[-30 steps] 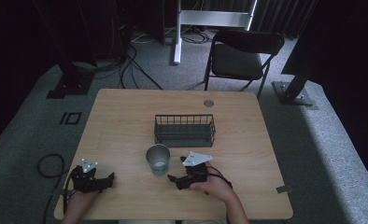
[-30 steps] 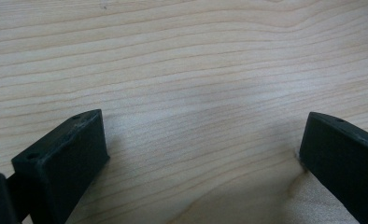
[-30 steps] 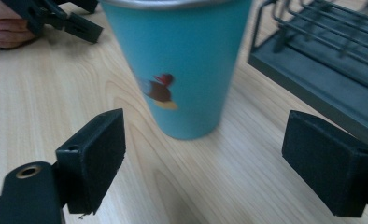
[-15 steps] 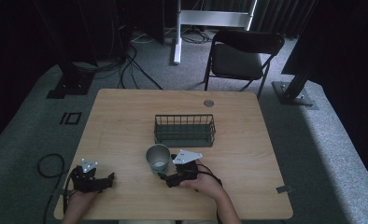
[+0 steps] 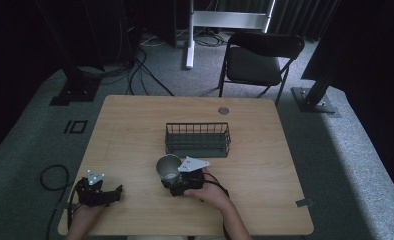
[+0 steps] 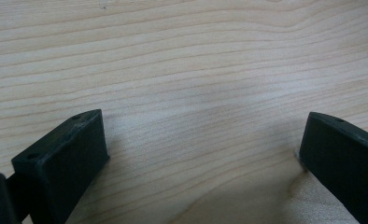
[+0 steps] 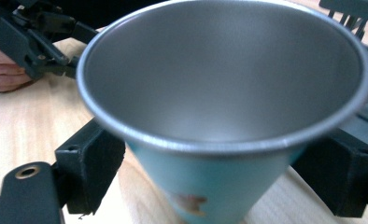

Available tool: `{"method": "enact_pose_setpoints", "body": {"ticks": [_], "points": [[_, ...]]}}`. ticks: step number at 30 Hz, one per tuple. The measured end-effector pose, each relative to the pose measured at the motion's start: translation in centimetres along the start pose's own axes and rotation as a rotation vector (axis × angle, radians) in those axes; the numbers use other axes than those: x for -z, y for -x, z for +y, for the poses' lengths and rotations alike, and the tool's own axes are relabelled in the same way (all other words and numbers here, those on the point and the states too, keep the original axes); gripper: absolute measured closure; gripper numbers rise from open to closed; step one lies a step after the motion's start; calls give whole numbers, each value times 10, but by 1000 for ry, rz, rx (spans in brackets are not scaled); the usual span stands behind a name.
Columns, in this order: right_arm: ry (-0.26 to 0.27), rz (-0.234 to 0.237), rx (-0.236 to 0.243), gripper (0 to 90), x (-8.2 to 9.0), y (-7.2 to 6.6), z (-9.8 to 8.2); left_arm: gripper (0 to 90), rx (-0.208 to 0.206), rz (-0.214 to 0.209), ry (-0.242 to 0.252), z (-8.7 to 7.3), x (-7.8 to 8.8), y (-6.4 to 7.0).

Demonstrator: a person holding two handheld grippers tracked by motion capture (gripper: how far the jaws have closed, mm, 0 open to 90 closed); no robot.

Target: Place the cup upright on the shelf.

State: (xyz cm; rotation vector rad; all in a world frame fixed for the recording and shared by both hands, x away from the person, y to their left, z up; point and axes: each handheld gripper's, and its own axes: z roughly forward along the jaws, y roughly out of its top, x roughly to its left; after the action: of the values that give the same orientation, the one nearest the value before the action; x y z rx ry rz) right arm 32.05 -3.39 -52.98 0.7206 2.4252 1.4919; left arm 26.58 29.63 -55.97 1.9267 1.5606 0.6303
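My right tool (image 5: 171, 184): level, jaws clasping the cup (image 5: 168, 168). My left tool (image 5: 116, 192): jaws wide, low over tabletop (image 5: 135, 130).

Looks like a lab or recording studio. Wooden table (image 5: 135, 130) on grey carpet (image 5: 30, 145), black curtains (image 5: 15, 40) all round, loose cables (image 5: 140, 70) on the floor, metal stand bases (image 5: 317, 97), one folding chair (image 5: 257, 62).
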Motion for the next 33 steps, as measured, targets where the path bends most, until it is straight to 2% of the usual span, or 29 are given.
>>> {"method": "enact_pose_setpoints", "body": {"ticks": [8,13,16,17,23,28,33], "points": [[43,9,-28,131,-2,-2,3,15,-1,0,-1,0,0,0],[43,-5,-26,136,-2,-3,6,15,0,0,0,0,0,0],[48,-12,-43,137,-2,-2,7,14,0,0,0,0,0,0],[54,1,-66,138,-2,-2,9,15,0,0,0,0,0,0],[65,4,-49,139,0,-4,16,15,0,0,0,0,0,0],[85,8,-27,139,3,-7,31,14,0,0,1,0,0,0],[107,7,-33,139,5,-7,43,15,-1,1,0,0,0,0]]}}
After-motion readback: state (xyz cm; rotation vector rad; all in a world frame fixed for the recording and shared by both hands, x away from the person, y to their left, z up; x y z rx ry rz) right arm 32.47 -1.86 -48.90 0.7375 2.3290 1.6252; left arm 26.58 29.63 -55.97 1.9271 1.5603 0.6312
